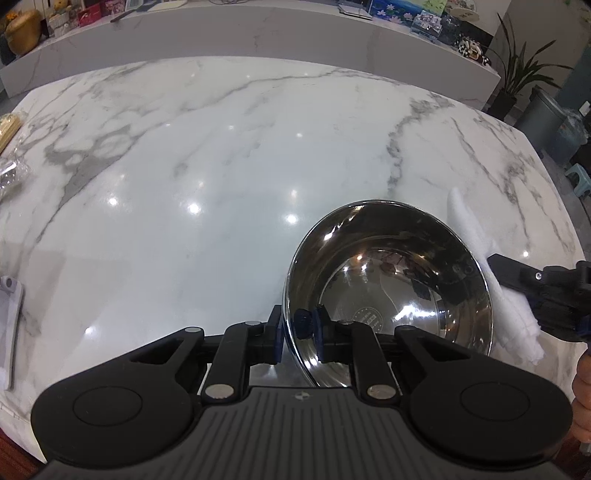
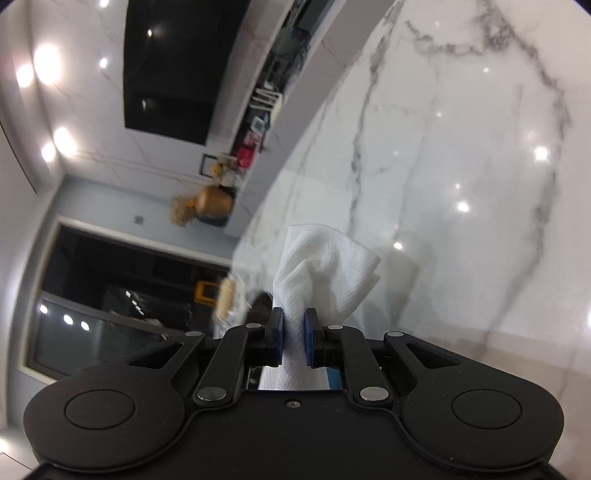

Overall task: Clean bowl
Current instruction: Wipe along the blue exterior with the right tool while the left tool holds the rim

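Note:
A shiny steel bowl (image 1: 388,288) is tilted on its side over the white marble table (image 1: 184,166), its inside facing the camera. My left gripper (image 1: 297,334) is shut on the bowl's near-left rim, one finger inside and one outside. My right gripper (image 2: 293,330) is shut on a crumpled white paper towel (image 2: 325,266). In the left wrist view the right gripper (image 1: 496,267) and the towel (image 1: 517,317) are just right of the bowl, outside its rim. The bowl is not seen in the right wrist view.
A raised marble ledge (image 1: 258,33) with boxes and ornaments runs along the table's far side. A gold vase (image 1: 22,31) stands at its left end. A plant (image 1: 517,74) and a grey bin (image 1: 546,114) stand past the right edge. A plastic bag (image 1: 9,170) lies at the left.

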Action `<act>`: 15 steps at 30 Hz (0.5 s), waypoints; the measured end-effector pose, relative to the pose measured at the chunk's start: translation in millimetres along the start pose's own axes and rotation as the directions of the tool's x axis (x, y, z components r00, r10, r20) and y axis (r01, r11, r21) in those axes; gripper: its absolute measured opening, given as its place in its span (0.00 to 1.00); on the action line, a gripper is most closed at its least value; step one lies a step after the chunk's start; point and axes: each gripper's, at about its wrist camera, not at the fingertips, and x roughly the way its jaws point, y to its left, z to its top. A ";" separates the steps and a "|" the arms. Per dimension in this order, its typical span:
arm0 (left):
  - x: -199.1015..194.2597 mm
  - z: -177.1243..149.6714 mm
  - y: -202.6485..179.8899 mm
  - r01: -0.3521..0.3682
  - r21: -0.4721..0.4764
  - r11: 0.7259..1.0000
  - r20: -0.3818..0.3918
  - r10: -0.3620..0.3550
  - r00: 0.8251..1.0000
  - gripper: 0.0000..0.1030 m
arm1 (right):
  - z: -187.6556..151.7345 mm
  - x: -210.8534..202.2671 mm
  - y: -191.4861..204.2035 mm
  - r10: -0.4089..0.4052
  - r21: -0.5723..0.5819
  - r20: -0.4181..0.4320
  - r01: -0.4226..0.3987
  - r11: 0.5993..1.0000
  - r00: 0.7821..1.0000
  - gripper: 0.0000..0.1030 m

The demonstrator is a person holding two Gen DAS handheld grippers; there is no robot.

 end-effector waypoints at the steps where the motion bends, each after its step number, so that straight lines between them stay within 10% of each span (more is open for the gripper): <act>1: -0.1 -0.2 0.0 0.004 0.005 1.000 0.000 -0.004 1.000 0.14 | 0.8 0.4 -0.3 -0.004 0.006 -0.002 0.004 1.000 1.000 0.10; 15: 0.1 -4.8 -0.6 0.044 -0.001 0.999 -0.012 -0.044 0.999 0.14 | -9.1 12.3 -1.3 -0.161 -0.049 -0.048 0.159 0.986 0.986 0.10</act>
